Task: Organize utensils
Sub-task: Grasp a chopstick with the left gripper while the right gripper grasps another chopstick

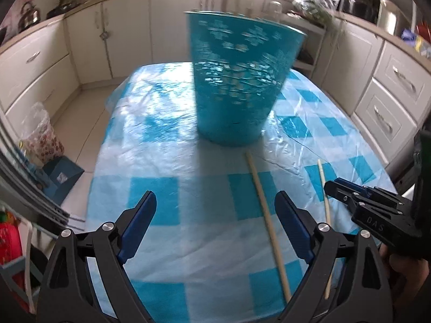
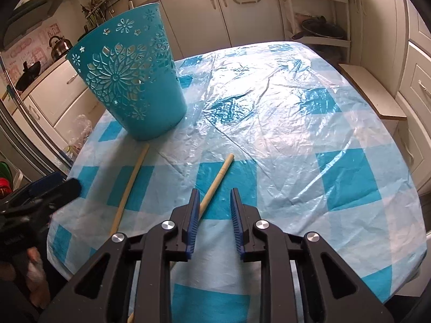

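Right wrist view: right gripper [image 2: 212, 191] narrowly parted, empty; left gripper [image 1: 215, 210] spread. Advise centring on nearer chopstick [image 2: 215, 183] before closing.

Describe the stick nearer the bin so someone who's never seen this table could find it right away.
Start at the checked table, then find the teal bin standing on it. Two pale wooden sticks lie in front of the bin. The one you want, the left stick, has its far tip almost at the bin's base, while the right stick lies apart from the bin, under the right gripper.
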`<state>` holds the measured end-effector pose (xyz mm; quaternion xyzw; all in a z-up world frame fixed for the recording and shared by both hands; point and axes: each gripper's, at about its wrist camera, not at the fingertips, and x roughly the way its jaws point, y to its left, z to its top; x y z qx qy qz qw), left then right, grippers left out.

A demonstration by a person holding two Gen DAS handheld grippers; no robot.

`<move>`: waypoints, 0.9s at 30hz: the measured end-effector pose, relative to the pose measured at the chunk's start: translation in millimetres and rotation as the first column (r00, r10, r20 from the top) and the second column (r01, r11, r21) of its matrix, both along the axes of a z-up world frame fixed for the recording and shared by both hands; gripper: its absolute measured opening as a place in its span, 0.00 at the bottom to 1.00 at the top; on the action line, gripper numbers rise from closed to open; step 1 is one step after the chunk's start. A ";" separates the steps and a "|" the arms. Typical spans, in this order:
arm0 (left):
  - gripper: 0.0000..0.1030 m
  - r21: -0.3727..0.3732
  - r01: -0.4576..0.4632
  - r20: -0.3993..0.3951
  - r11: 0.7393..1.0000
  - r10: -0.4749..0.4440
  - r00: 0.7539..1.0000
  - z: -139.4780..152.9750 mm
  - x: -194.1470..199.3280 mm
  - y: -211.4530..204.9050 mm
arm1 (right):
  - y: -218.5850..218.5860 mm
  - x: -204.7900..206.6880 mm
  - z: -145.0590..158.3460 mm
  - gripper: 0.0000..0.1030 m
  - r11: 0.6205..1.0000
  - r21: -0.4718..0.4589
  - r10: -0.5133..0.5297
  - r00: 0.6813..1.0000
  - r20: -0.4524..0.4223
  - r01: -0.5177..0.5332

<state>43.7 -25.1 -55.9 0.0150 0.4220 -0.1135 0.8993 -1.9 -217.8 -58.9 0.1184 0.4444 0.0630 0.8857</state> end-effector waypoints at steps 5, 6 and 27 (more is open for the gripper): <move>0.83 0.101 0.028 -0.015 0.995 -0.027 1.000 -14.0 27.7 -32.8 | 1.8 0.8 0.6 0.23 1.000 0.004 0.004 1.000 0.007 -0.004; 0.83 0.115 0.029 -0.020 0.993 -0.027 0.999 -17.1 33.5 -37.5 | 1.0 0.1 0.5 0.23 1.000 0.001 0.003 1.000 0.009 -0.003; 0.57 0.131 0.143 -0.111 0.981 -0.129 0.985 -30.7 39.0 -28.2 | 24.0 14.4 0.6 0.09 0.984 -0.047 0.171 0.985 0.001 -0.171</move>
